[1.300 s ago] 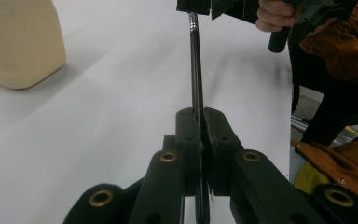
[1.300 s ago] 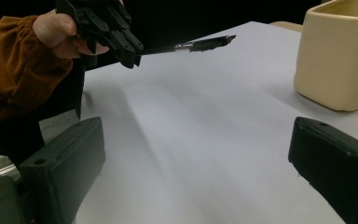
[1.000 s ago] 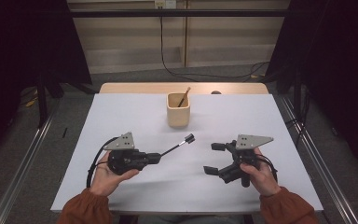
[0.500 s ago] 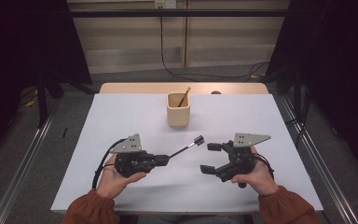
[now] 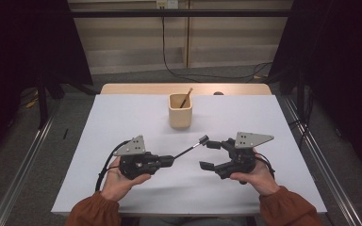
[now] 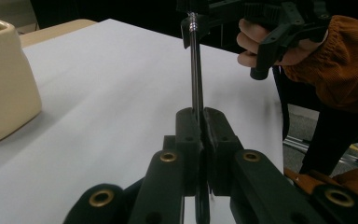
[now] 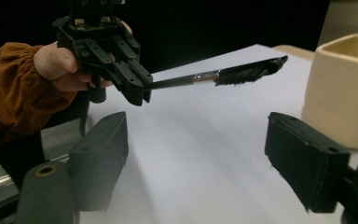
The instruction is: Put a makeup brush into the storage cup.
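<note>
Brush first: the thin black brush with a silver ferrule and dark bristle head (image 5: 191,148) is up off the white table (image 5: 122,122), pinched at its handle end by your left gripper (image 5: 168,160), whose jaws are closed tight on the shaft, as the left gripper view (image 6: 196,84) shows. Its bristle tip points toward your right gripper (image 5: 206,153), whose jaws stand wide apart with nothing between them; in the right gripper view the bristle head (image 7: 249,71) hangs above and beyond the gap.

Expect it to be very light and stiff along the handle, so it will likely pivot in a two-jaw pinch if you bump it. The smooth handle looks slippery; the bristles are soft and will splay or bend if squeezed. If you take it with your right gripper, close on the bare shaft just behind the ferrule, between the bristles and your left gripper's jaws, not on the bristles.

The cream square ceramic cup (image 5: 180,111), with a wooden stick (image 5: 185,98) leaning inside, stands beyond both grippers, well apart from the brush.
</note>
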Tool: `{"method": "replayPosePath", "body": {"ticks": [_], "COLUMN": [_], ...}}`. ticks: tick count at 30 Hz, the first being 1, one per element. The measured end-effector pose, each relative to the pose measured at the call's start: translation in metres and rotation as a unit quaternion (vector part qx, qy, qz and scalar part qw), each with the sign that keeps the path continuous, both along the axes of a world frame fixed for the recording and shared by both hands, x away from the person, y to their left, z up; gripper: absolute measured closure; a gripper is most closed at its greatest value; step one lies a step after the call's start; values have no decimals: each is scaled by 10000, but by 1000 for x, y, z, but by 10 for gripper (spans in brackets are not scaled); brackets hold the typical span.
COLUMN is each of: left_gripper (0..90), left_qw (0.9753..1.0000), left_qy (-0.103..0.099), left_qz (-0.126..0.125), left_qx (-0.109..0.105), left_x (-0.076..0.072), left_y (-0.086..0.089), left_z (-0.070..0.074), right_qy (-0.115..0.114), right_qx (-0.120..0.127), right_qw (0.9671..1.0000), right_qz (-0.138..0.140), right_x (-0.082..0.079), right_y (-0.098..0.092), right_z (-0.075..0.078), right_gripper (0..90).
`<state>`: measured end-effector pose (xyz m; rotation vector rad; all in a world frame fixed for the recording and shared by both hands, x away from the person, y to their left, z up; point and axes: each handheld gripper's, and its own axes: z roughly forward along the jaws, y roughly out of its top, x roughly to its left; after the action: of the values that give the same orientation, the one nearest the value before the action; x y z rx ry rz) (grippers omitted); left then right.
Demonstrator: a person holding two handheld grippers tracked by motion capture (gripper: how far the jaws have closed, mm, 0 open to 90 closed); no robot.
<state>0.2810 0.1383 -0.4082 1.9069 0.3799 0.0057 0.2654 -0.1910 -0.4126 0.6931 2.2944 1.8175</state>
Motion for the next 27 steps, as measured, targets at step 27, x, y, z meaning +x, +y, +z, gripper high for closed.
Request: {"method": "replayPosePath", "body": {"ticks": [27], "left_gripper": [856], "left_qw": [9997], "left_qy": [-143], "left_qz": [-78], "left_qx": [-180], "left_x": [0], "left_y": [-9], "left_z": [3], "right_qy": [172], "right_qx": [214], "right_qw": [9992], "right_qz": [298], "right_x": [16], "right_y": [14], "right_z": [13], "right_gripper": [559]}}
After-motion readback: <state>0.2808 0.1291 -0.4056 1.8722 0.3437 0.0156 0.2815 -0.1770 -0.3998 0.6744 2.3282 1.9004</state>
